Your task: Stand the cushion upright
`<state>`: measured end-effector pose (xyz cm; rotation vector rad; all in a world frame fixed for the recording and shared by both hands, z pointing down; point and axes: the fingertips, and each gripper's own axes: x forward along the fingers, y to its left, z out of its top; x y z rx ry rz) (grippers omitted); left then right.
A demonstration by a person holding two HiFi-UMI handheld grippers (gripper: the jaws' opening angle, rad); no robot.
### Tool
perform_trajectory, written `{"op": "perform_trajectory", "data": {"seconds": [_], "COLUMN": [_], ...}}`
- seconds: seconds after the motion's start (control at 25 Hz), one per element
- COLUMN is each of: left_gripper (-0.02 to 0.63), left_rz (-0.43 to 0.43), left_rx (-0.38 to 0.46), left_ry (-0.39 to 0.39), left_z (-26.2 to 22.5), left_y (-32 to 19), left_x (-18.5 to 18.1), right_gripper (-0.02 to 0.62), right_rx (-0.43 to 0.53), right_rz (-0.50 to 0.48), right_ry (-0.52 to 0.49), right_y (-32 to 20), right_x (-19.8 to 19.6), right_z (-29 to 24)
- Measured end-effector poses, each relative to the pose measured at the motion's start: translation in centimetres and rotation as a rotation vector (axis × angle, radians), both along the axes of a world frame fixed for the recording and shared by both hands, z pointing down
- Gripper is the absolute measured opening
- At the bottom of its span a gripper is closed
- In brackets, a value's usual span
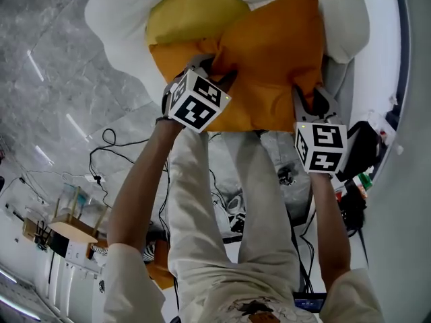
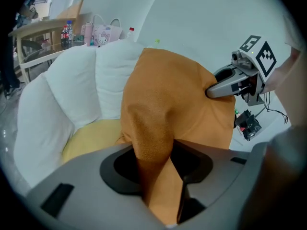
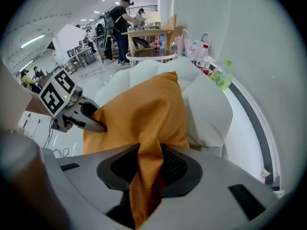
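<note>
The head view alone showed the person's legs (image 1: 202, 200) in pale trousers, and black cables (image 1: 108, 140) on the grey floor (image 1: 47, 79). Only the left gripper view showed a pink bag (image 2: 106, 32) with a small picture on it, next to some bottles (image 2: 67, 32) on a wooden worktop (image 2: 38, 28). Only the right gripper view showed people (image 3: 120, 23) standing far back in a big room, and a green bottle (image 3: 224, 73) by the wall. No words could be read anywhere. The picture on the bag was too small to make out, and each marker cube (image 1: 196, 101) had only black and white squares. The orange cloth cushion (image 1: 269, 66) was on the puffy white armchair (image 1: 121, 25), over the yellow seat pad (image 1: 188, 15), with its far edge up by the chair's white back. The left gripper (image 1: 210, 67) was at the cushion's near left corner, and its fingers were squeezed tight on a fold of the orange cloth. The right gripper (image 1: 310, 99) was at the near right corner. Its fingers pinched a fold of the cloth too, and the cloth hung down between them.
</note>
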<state>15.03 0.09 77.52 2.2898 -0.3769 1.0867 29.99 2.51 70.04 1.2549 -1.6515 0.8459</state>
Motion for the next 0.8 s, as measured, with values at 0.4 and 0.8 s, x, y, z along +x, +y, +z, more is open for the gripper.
{"op": "perform_trajectory", "data": {"seconds": [0.4,0.8], "left_gripper": [0.183,0.178], "left_rz": [-0.050,-0.131], "left_rx": [0.006,0.028], "left_ry": [0.000,0.056], "left_z": [-3.3,-7.1], "left_y": [1.0,1.2], "left_x": [-4.0,-7.7], "right_gripper": [0.129,0.117], "right_rx": [0.005,0.059], "right_rz": [-0.039,-0.127], "right_ry": [-0.022,-0.023], "right_y": [0.3,-0.4], "right_x": [-3.7,-7.6], "right_z": [-4.0,-9.2]}}
